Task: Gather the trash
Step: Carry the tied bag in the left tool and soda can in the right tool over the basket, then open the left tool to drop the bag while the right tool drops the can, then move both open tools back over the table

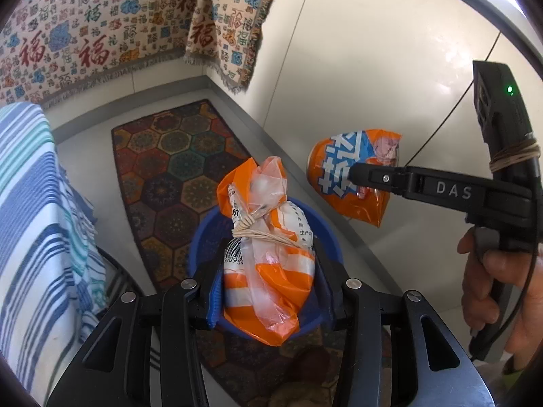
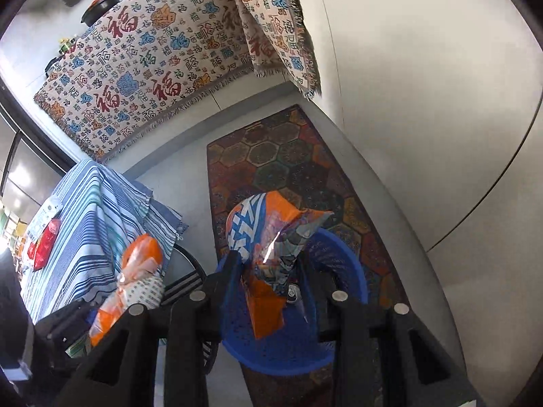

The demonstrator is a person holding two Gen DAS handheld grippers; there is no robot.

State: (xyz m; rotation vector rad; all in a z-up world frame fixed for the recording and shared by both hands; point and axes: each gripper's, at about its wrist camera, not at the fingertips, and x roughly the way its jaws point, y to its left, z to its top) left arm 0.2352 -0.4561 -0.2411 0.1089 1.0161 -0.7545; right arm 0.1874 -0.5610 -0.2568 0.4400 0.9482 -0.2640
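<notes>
Left wrist view: the left tool (image 1: 268, 264) clamps an orange-and-white bag (image 1: 268, 257) (tied with string) above the blue basket (image 1: 325, 224) on the patterned rug (image 1: 163, 176). The right tool (image 2: 271, 271) pinches an orange-and-blue snack wrapper (image 2: 261, 237) over that basket.

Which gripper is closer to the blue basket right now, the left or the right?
Hard to separate. The left gripper holds a tied orange bag directly above the blue basket. The right gripper holds an orange and blue snack bag over its rim.
</notes>
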